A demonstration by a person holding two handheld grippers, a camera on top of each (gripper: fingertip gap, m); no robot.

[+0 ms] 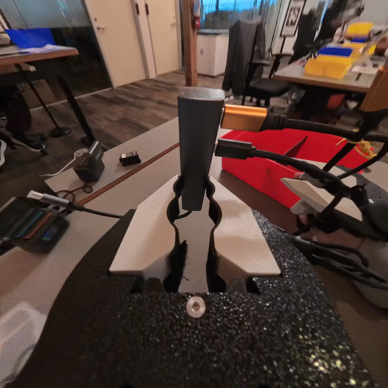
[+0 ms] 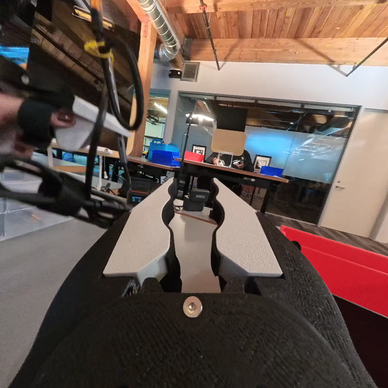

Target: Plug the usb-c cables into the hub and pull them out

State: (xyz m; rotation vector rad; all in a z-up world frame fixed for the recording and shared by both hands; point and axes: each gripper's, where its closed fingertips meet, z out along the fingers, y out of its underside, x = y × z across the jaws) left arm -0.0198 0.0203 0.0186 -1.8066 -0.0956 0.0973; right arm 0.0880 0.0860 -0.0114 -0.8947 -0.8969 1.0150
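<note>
My left gripper (image 1: 194,180) is shut on the lower part of a dark grey hub (image 1: 197,136) and holds it upright above the table. An orange USB-C connector (image 1: 243,117) and a black USB-C connector (image 1: 233,150) are plugged into the hub's right side. Their black cables (image 1: 304,163) run right into a bundle with a yellow tie (image 1: 365,147). The hub's own thin lead ends in a silver plug (image 1: 37,196) at the left. My right gripper (image 2: 193,182) is open and empty. The cable bundle (image 2: 94,147) hangs to its upper left.
A red bin (image 1: 273,159) stands on the grey table (image 1: 147,147) to the right, and shows in the right wrist view (image 2: 336,268). A black charger (image 1: 90,163), a small black block (image 1: 129,158) and a dark device (image 1: 31,222) lie at the left. A grey wedge (image 1: 302,195) sits among the cables.
</note>
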